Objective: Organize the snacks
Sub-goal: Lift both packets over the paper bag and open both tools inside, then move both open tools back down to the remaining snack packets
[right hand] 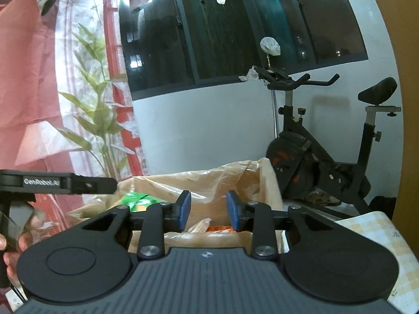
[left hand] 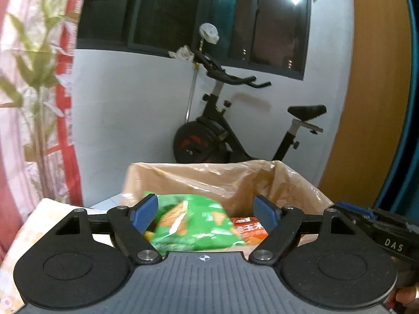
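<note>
A cardboard box (left hand: pixel 136 180) lined with a clear plastic bag (left hand: pixel 235 180) stands right in front of both grippers. Inside it lies a green snack bag (left hand: pixel 193 225) with an orange packet (left hand: pixel 248 229) beside it on the right. My left gripper (left hand: pixel 204 213) hangs open over the box's near side; its blue pads stand wide on either side of the green bag without pressing it. My right gripper (right hand: pixel 208 210) is open by a narrow gap at the box's near rim, nothing between its pads. Past it I see the liner (right hand: pixel 209 183), the green bag (right hand: pixel 136 200) and the orange packet (right hand: pixel 220 229).
An exercise bike (left hand: pixel 222 141) stands behind the box against a white wall under a dark window (left hand: pixel 170 13). A red and white curtain (left hand: pixel 34 78) hangs on the left, a wooden panel (left hand: pixel 377 91) on the right. The table wears a pale checked cloth (right hand: pixel 377 233). A hand (right hand: pixel 10 256) holds the left tool.
</note>
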`<action>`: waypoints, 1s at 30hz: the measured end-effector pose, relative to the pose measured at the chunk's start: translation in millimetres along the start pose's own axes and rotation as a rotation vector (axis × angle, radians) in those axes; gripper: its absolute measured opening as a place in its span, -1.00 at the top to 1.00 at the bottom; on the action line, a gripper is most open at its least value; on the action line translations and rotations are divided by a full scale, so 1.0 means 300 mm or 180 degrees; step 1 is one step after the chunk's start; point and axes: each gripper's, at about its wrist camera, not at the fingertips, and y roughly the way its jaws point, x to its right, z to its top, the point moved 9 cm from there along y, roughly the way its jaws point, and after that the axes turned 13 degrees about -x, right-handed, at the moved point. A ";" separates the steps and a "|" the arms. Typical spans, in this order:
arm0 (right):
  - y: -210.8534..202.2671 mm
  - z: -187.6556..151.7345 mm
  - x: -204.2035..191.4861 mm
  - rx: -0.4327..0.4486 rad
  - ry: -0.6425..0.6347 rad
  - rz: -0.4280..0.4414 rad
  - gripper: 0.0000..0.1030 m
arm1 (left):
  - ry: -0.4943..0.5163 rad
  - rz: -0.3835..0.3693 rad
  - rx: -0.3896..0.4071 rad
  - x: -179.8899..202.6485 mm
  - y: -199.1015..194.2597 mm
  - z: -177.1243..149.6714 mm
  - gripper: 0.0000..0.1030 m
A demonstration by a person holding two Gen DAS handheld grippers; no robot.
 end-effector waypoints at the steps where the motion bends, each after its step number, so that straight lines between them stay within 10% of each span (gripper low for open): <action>1: -0.012 -0.008 -0.007 0.0003 0.0004 0.0011 0.36 | -0.0029 -0.0007 0.0017 -0.015 -0.026 -0.005 -0.57; 14: -0.091 -0.195 -0.063 0.0053 0.0041 -0.0070 0.36 | -0.0088 0.0239 -0.0104 -0.219 -0.154 -0.249 -0.57; 30: 0.084 -0.496 -0.040 -0.0715 -0.0076 -0.0119 0.36 | -0.0452 0.0290 -0.0625 -0.318 -0.032 -0.532 -0.43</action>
